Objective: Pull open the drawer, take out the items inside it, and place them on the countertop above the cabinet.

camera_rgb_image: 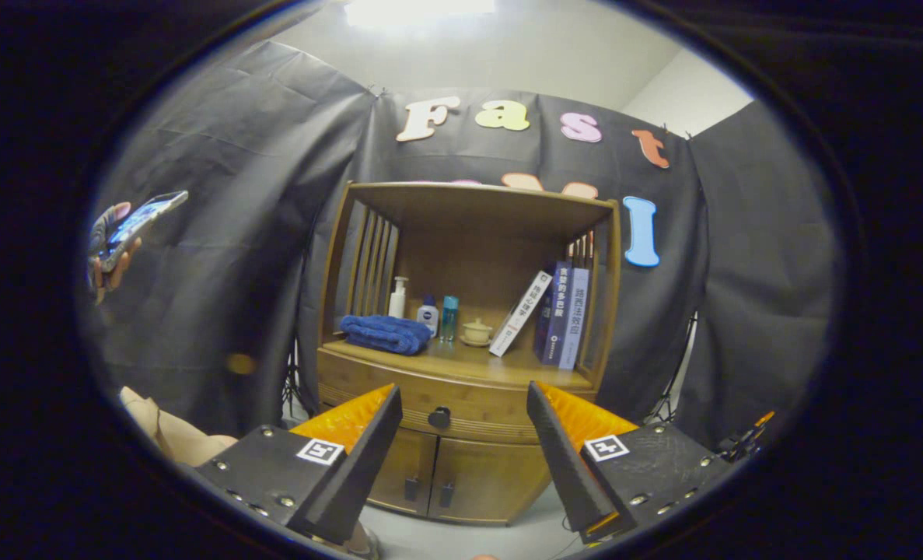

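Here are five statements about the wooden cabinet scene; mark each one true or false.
1. The wooden drawer with the round dark knob is pulled open. False: it is shut.
2. The gripper is open, holding nothing. True.
3. A folded blue towel lies on the cabinet countertop. True.
4. The books lie flat in a stack. False: they stand, one leaning.
5. The fingers touch the knob. False: it is beyond them.
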